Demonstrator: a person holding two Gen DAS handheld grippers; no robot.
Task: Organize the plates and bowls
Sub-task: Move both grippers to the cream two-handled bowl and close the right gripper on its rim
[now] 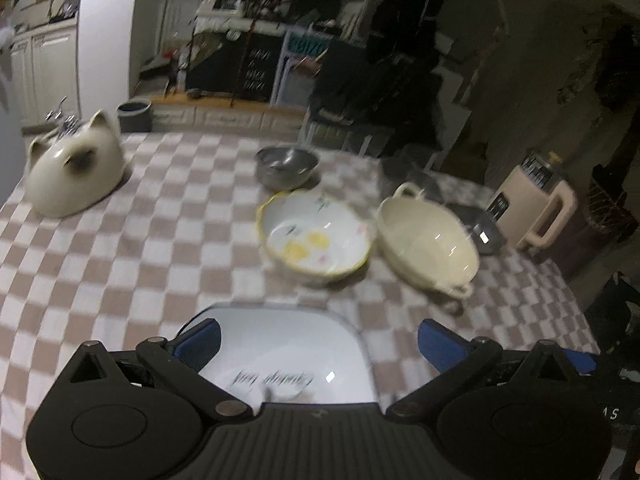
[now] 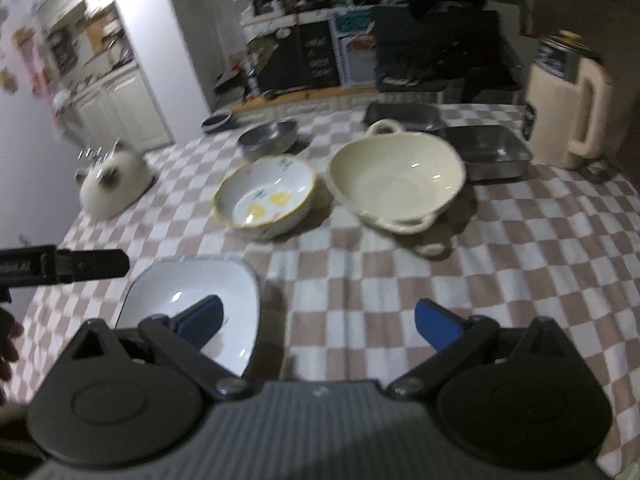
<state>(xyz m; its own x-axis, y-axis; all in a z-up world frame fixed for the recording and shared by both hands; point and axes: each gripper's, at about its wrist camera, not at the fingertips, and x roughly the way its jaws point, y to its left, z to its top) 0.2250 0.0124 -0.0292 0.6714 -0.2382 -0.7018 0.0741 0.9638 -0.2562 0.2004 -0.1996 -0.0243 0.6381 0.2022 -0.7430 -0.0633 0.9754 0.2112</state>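
Note:
A white square plate (image 1: 280,344) with dark script lies on the checked tablecloth right below my left gripper (image 1: 320,342), which is open and holds nothing. The same white plate (image 2: 192,300) lies at the lower left in the right wrist view, partly behind my open right gripper (image 2: 318,322). Farther out stand a yellow-rimmed bowl (image 1: 316,236) (image 2: 266,200) with lemon prints, a cream two-handled bowl (image 1: 428,240) (image 2: 396,176), and a steel bowl (image 1: 286,166) (image 2: 270,138). The left gripper's black finger (image 2: 80,268) reaches in from the left edge.
A white cat-shaped holder (image 1: 76,168) (image 2: 114,180) with cutlery stands at the far left. Two steel trays (image 2: 488,152) and a cream jug (image 2: 568,104) sit at the far right. The table edge (image 1: 576,300) drops off on the right. A hand (image 2: 8,344) shows at the left edge.

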